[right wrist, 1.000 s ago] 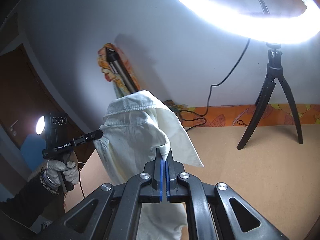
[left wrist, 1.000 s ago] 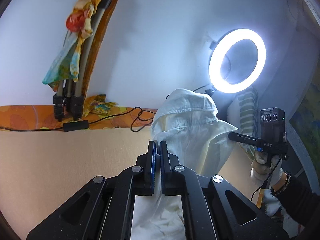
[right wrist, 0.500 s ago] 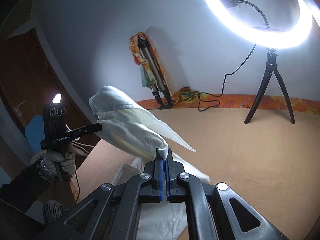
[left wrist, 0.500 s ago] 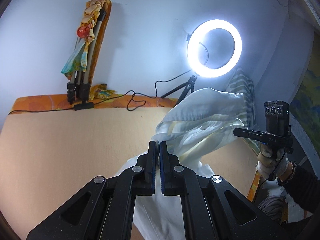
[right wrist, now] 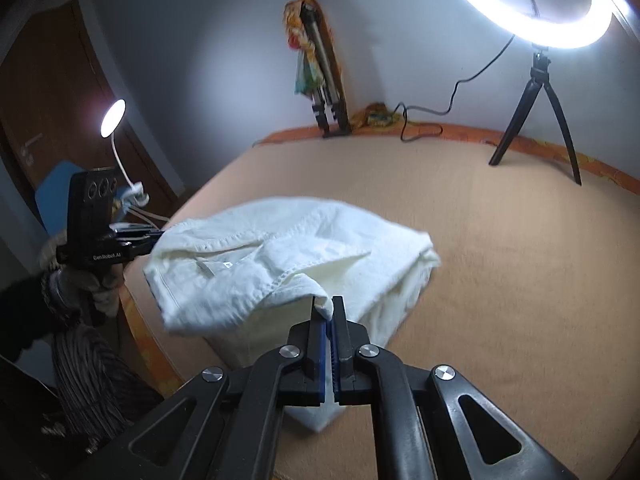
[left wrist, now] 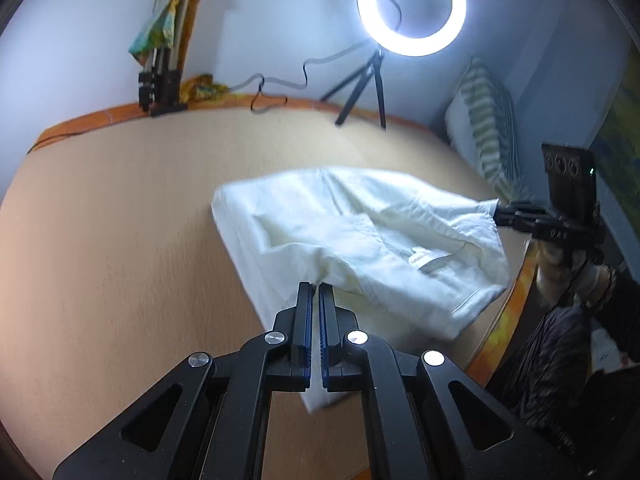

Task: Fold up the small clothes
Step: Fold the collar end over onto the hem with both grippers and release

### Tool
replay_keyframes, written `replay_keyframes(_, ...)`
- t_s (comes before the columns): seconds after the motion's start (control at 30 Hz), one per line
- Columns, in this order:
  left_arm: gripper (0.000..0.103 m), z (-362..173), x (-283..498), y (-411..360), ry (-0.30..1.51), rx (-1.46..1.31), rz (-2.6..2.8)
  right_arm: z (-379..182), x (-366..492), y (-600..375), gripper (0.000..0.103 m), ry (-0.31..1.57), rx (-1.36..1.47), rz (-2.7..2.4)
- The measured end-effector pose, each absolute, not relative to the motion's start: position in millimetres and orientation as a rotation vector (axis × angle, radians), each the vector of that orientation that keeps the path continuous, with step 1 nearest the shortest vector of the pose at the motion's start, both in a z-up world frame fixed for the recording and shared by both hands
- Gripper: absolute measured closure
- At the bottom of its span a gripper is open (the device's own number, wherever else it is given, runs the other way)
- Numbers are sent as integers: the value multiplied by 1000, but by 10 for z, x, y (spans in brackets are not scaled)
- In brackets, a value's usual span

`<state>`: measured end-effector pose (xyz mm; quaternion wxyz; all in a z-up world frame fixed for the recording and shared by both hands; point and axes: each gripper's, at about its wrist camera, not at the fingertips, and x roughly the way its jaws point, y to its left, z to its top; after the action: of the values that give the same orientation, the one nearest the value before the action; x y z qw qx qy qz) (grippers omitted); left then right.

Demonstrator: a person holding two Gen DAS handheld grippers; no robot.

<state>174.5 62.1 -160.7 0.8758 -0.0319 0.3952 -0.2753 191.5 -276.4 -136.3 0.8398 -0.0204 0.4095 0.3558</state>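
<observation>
A small white shirt point(left wrist: 360, 240) is spread low over the tan surface point(left wrist: 120, 240), held by both grippers near the front edge. My left gripper point(left wrist: 315, 286) is shut on one corner of the shirt. My right gripper point(right wrist: 328, 304) is shut on the other corner of the shirt point(right wrist: 280, 248). The right gripper shows in the left wrist view point(left wrist: 498, 216) at the shirt's right end; the left gripper shows in the right wrist view point(right wrist: 158, 236) at its left end. The shirt's far part lies on the surface, and a label shows inside the collar.
A ring light on a black tripod point(left wrist: 412, 4) stands at the back of the surface, with a cable point(left wrist: 272, 88) running along the wall. A folded tripod wrapped in colourful cloth point(left wrist: 164, 36) leans at the back left. A striped pillow point(left wrist: 488, 128) lies at the right.
Both grippers have swung the shirt down from hanging upright in the air to lying low and spread across the tan surface. Both stay shut on it.
</observation>
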Motion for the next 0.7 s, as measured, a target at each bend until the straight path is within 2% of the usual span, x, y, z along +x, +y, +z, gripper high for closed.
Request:
replay_keyframes(0.23,101,-1815,1612,564,904,37,-573,-1590,1766,-2694,103,884,-202,708)
replay_keyframes(0.4,101,-1533,1509,704,850,20,-577,-1558,1723,-2849,97,915,-201,700)
replay_keyframes(0.43,101,-1469,1498,721,830,19,-578,-1521,1708,-2916,93,907,-169,714)
replay_keyframes(0.5,101,-1312,1493,709,778,36,-572,-1460,1726,-3056,66,890,-91,729)
replay_keyframes(0.7,97,-1151,1744,266,730,60,-664,-1525,2364,-3362,65,952,294,707)
